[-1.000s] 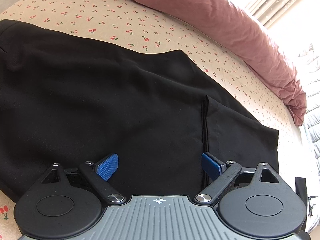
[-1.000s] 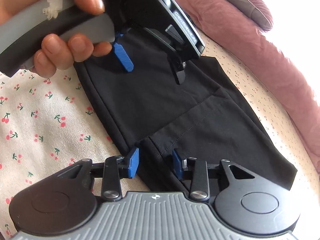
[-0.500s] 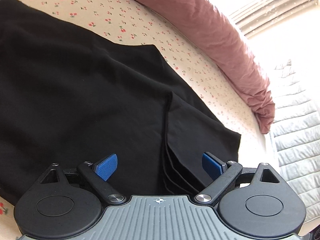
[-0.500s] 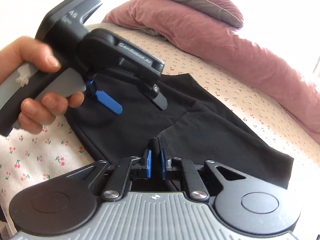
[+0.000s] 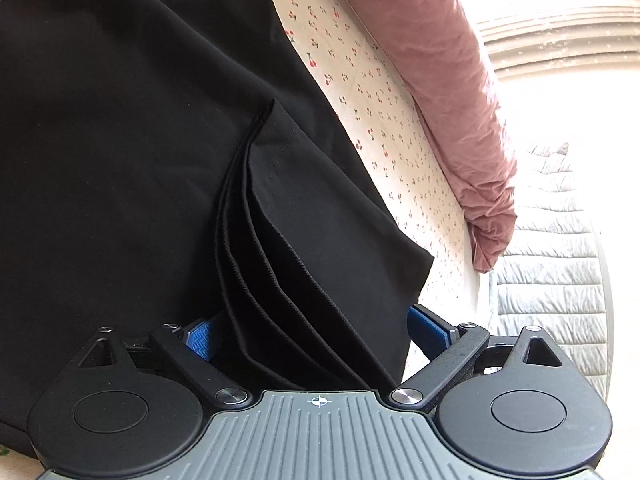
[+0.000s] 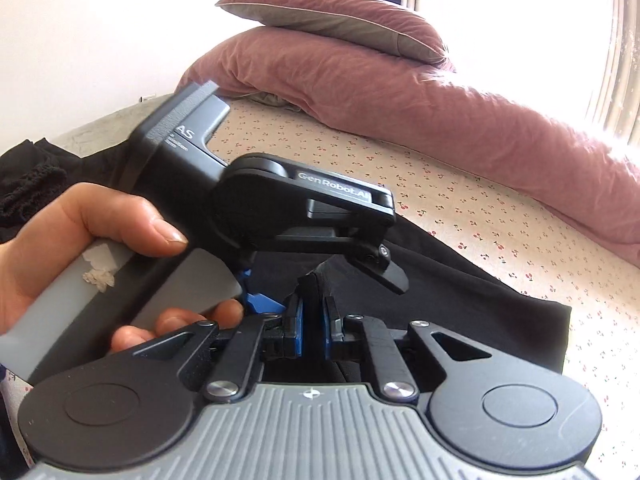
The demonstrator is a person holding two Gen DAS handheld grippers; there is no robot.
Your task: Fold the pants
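Black pants lie spread on a cherry-print bedsheet. In the left wrist view my left gripper is open, its blue pads wide apart on either side of a raised stack of pant-leg folds. In the right wrist view my right gripper is shut on a pinched edge of the pants and holds it lifted off the bed. The left gripper's body, held by a hand, hangs just above and beyond my right fingertips.
A long pink bolster with a pillow on top lies along the far side of the bed. A grey quilted cover is at the right. Another dark garment lies at the far left.
My right gripper has shut on the pant-leg edge and lifted it. My left gripper has moved in so the layered folds now sit between its open pads.
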